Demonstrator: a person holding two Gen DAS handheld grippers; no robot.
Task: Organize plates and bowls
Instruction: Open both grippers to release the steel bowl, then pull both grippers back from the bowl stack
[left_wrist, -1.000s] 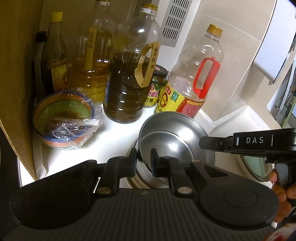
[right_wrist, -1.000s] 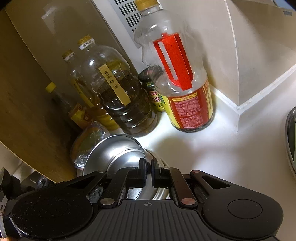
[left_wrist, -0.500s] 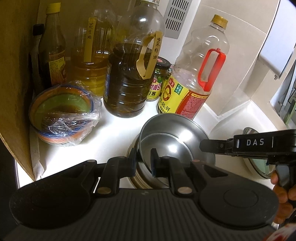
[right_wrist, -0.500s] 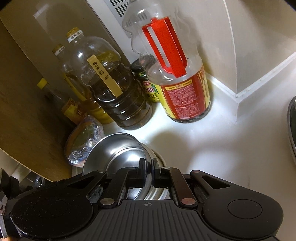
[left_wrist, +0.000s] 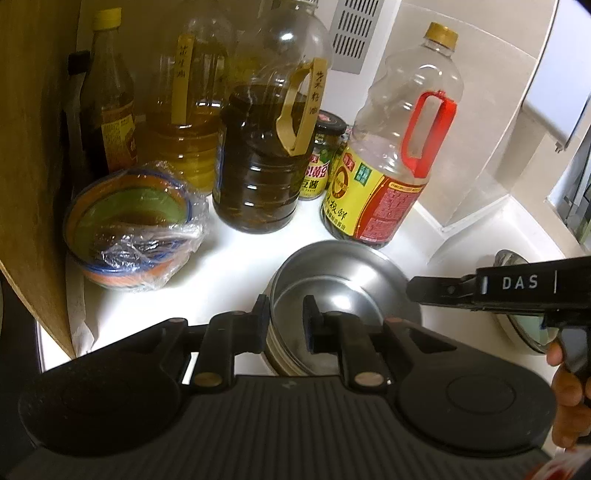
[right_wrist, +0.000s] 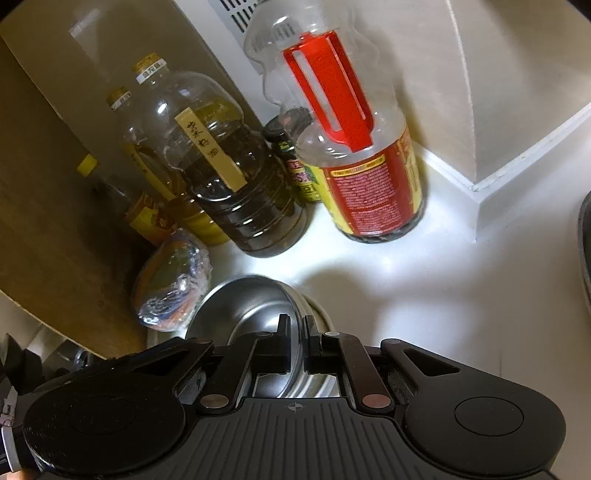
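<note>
Steel bowl: the round, shiny stainless steel bowl (left_wrist: 332, 291) sits on top of a stack of similar metal bowls on the white tabletop (left_wrist: 236, 266), just in front of the red-handled clear plastic bottle with the yellow and red label (left_wrist: 388, 177).
Left hand-held gripper: the left hand-held gripper (left_wrist: 284, 325) straddles the bowl's near rim, one finger outside and one inside; its jaws are opening and the pads look just clear of the wall, probably letting go now the bowl is nested.
Right hand-held gripper: the right hand-held gripper (right_wrist: 295, 343) is clamped on the same bowl's rim on the side away from the wrapped bowl, likely steadying it while the other lets go.
Wrapped bowl: an orange and blue bowl covered in clear film (left_wrist: 133, 232) stands well to the left of the steel bowl, out of the way.
Bottles: large clear oil bottles (left_wrist: 258, 155) line the wall behind the steel bowl, which limits how far back the stack can go.
Change: the left fingers stand slightly wider than a second ago; the right grip and the bowl's place are unchanged, and the bottles sit a little lower in both views.
</note>
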